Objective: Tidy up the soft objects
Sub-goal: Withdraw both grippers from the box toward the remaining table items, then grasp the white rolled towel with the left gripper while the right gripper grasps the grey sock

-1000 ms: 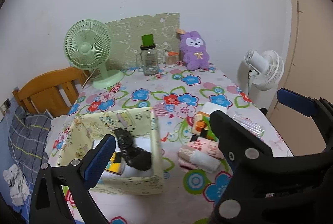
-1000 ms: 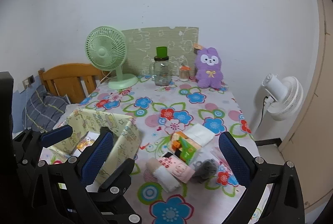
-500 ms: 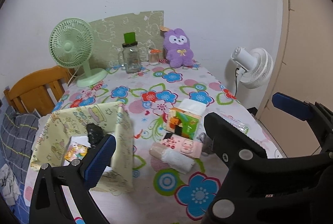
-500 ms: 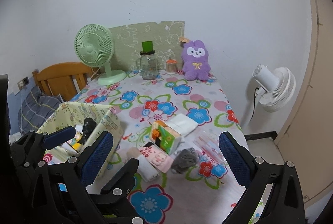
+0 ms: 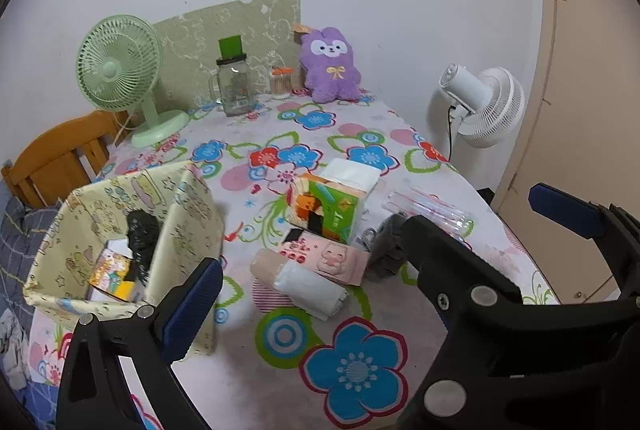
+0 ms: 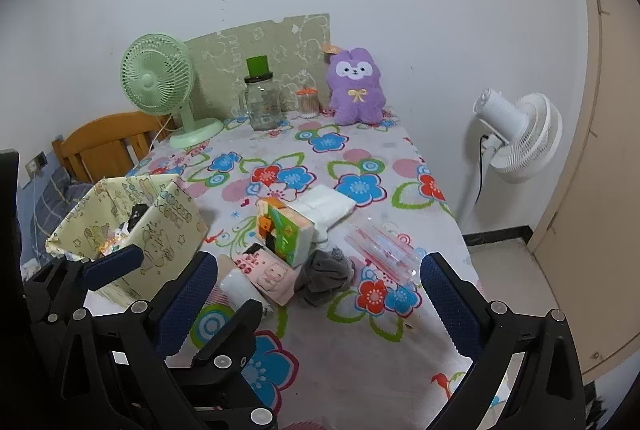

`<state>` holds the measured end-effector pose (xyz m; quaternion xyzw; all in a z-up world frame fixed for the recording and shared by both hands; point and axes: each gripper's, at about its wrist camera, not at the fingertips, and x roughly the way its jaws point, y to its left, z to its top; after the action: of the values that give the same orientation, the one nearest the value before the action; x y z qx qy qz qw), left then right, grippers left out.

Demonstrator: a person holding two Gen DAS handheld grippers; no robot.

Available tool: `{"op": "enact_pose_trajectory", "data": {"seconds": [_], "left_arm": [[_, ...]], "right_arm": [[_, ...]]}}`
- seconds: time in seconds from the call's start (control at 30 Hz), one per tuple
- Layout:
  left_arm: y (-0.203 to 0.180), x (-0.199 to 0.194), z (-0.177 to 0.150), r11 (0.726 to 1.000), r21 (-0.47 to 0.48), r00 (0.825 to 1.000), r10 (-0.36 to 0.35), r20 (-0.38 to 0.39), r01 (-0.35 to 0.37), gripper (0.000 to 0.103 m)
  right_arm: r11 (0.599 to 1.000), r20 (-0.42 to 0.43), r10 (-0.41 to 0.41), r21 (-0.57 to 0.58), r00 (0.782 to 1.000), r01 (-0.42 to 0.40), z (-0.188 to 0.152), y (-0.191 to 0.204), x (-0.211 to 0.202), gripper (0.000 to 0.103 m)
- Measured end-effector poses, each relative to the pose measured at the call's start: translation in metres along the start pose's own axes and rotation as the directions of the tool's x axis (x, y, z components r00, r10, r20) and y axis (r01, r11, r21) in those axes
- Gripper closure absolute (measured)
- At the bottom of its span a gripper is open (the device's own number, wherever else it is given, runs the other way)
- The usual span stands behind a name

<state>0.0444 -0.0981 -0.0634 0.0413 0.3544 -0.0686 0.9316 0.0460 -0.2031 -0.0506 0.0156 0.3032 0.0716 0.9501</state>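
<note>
A yellow patterned fabric box [image 5: 192, 226] [image 6: 172, 226] stands at the table's left and holds a black soft item [image 5: 140, 234] and small packets. Right of it lie a green tissue pack [image 5: 332, 206] [image 6: 288, 230], white tissues [image 5: 352, 174], a pink packet [image 5: 328, 258] [image 6: 268, 274], a white roll [image 5: 304, 282] and a grey soft cloth [image 6: 324, 270]. A purple plush [image 5: 330, 66] [image 6: 354, 86] sits at the far edge. My left gripper [image 5: 380, 258] is open and empty above the table's near side. My right gripper [image 6: 316, 294] is open and empty, just right of it.
A green desk fan [image 5: 120, 70], a glass jar with a green lid [image 5: 236, 86], a small orange-lidded jar [image 5: 280, 82] and a green board stand at the back. A clear plastic pack [image 6: 380, 246] lies right of the cloth. A white floor fan [image 6: 516, 134] and a wooden chair [image 5: 56, 158] flank the table.
Both grippers have drawn back from the box and swung right toward the pile of items. The black item stays in the box. Both stay open.
</note>
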Motion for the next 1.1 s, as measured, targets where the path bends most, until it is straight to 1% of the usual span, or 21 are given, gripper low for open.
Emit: {"op": "enact_pose_trajectory", "data": {"seconds": [0.27, 0.47, 0.6, 0.77, 1.03, 1.1], "left_arm": [[-0.003, 0.018, -0.009, 1.0, -0.009, 0.999, -0.01, -0.047, 0.01, 0.001], [-0.002, 0.033, -0.018, 0.999, -0.032, 0.997, 0.012, -0.075, -0.014, 0.001], [0.002, 0.045, -0.023, 0.999, -0.047, 0.994, 0.018, -0.108, -0.023, 0.001], [0.004, 0.057, -0.025, 0.998, -0.052, 0.991, 0.03, -0.128, -0.037, 0.001], [0.003, 0.068, -0.022, 0.997, -0.065, 0.989, 0.028, -0.144, -0.037, 0.001], [0.004, 0.071, -0.021, 0.996, -0.077, 0.988, 0.036, -0.149, -0.048, 0.001]], "right_arm": [[1.0, -0.024, -0.007, 0.01, 1.0, 0.007, -0.013, -0.008, 0.014, 0.0], [1.0, -0.062, -0.008, 0.01, 0.998, 0.009, -0.02, -0.01, 0.03, 0.0], [1.0, -0.085, -0.009, 0.011, 0.996, 0.01, -0.026, -0.012, 0.041, 0.001], [1.0, -0.11, -0.005, 0.012, 0.994, 0.007, -0.027, -0.013, 0.055, 0.001], [1.0, -0.134, -0.002, 0.001, 0.991, 0.002, -0.022, -0.012, 0.074, 0.006], [1.0, -0.143, 0.002, -0.002, 0.99, -0.003, -0.02, -0.012, 0.08, 0.007]]}}
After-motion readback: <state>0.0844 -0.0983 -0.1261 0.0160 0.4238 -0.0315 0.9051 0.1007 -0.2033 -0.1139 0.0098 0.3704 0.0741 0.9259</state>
